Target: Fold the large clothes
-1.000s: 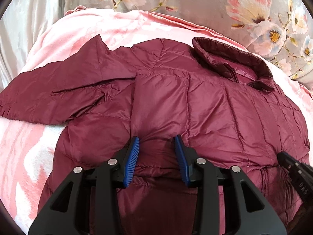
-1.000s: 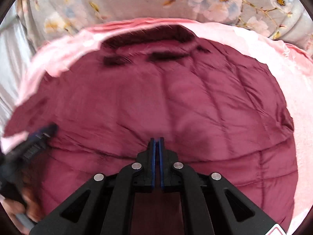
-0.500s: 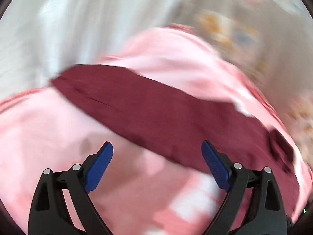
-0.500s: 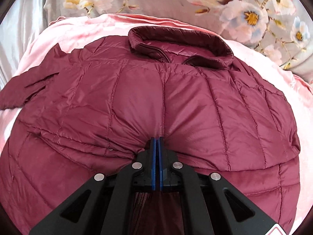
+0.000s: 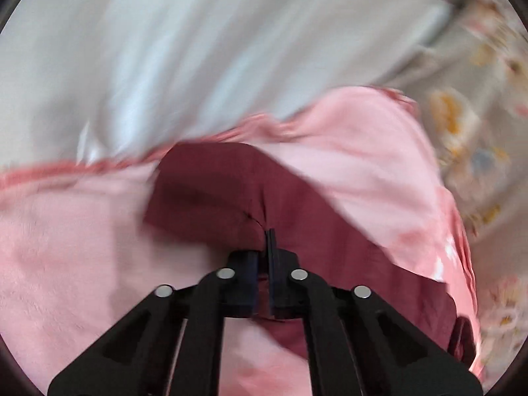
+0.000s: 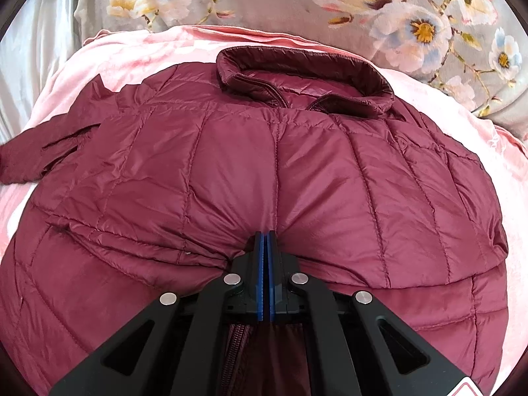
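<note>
From my right wrist camera I see the maroon quilted jacket (image 6: 264,171) spread flat on the pink blanket (image 6: 138,49), collar (image 6: 307,76) away from me and zipped partway. My right gripper (image 6: 266,241) has its 2 blue pads pressed together on a fold of the jacket's front panel, near the middle seam — fabric bunches up right at the tips, and the front zipper (image 6: 231,356) runs down under the gripper body. 1 sleeve (image 6: 46,155) lies out to the left side, resting on the blanket.

The left wrist view is blurred. My left gripper (image 5: 269,241) has its fingers drawn in tight, and a pinch of maroon cloth is caught between them; puckers radiate from the tips. What I hold there looks like the sleeve end (image 5: 211,191), lying across the pink blanket (image 5: 82,231) — though the blur keeps me from saying exactly which part of it. Beyond the blanket's edge sits pale grey-white sheeting (image 5: 165,49), and the floral bedding (image 5: 478,132) shows at the right. In the right view the same floral bedding (image 6: 396,10) lies behind the collar.
</note>
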The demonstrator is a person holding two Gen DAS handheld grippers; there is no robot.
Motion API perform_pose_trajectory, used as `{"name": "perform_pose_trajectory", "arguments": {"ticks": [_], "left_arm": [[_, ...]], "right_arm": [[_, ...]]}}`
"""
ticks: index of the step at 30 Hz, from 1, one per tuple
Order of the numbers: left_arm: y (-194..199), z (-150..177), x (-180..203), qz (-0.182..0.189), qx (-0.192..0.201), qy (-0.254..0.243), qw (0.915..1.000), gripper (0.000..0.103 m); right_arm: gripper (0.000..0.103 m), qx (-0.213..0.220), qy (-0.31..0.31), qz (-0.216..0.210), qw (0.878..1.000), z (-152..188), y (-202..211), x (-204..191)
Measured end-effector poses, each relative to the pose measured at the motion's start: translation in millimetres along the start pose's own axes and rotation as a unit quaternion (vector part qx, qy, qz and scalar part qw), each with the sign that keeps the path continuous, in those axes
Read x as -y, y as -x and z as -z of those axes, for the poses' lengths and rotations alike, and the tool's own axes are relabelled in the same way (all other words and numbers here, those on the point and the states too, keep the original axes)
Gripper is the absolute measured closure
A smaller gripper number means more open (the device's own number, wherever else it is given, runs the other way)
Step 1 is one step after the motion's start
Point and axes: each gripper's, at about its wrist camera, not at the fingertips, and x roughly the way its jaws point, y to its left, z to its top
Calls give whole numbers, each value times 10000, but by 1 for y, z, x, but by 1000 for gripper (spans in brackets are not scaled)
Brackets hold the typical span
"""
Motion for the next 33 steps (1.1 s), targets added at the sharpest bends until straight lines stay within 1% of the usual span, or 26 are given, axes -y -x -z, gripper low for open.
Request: {"name": "perform_pose_trajectory", "arguments": {"ticks": [1,2,4,5,7,8,11,12,14,16,19,21,24,26,28,29,30,31,32,33], "left_arm": [[9,-1,17,126,102,-200,9997,102],[26,3,48,318,249,-544,9977,103],[57,13,98,730,477,-1095,9902,103],[79,25,136,1055,587,-1476,9817,103],[110,50,189,1552,700,-2013,9646,103],[129,70,221,1834,727,-2330,9523,103],[163,128,292,2587,495,-3039,9155,103],[166,147,311,2750,403,-3208,9054,103],[169,189,343,2953,162,-3503,8887,103],[158,231,366,3036,-265,-3722,8767,103],[135,279,382,2958,-726,-3923,8679,103],[115,314,385,2807,-1042,-4043,8642,103],[93,348,381,2632,-1337,-4085,8637,103],[83,362,374,2563,-1487,-4079,8636,102],[80,371,372,2581,-1602,-4024,8636,100],[79,373,370,2629,-1639,-3947,8650,95],[81,371,367,2682,-1668,-3865,8665,75],[83,369,362,2754,-1676,-3761,8687,61],[89,360,353,2857,-1627,-3555,8750,36],[98,347,342,3049,-1532,-3300,8802,25]], "right_arm": [[101,2,-18,-20,10000,0,0,1],[101,5,-39,-42,10000,0,0,1],[101,12,-62,-66,10000,0,0,2],[101,19,-78,-84,9999,-1,1,3],[101,42,-166,-181,9997,-1,2,7],[101,66,-251,-272,9993,0,4,10],[101,250,-636,-575,9960,3,20,29],[101,296,-711,-608,9952,5,25,34],[101,369,-845,-611,9939,12,41,47],[101,435,-930,-561,9931,23,56,63],[101,448,-973,-352,9936,36,68,82],[101,443,-1003,-162,9938,45,75,94],[101,364,-1123,-19,9930,57,79,111],[101,305,-1248,28,9917,64,78,123],[99,272,-1374,40,9901,68,79,130],[98,267,-1420,28,9895,69,79,134],[96,270,-1445,26,9891,69,80,135],[93,288,-1457,25,9889,69,81,136],[91,312,-1442,20,9891,68,83,136],[84,343,-1407,17,9895,65,85,137]]}}
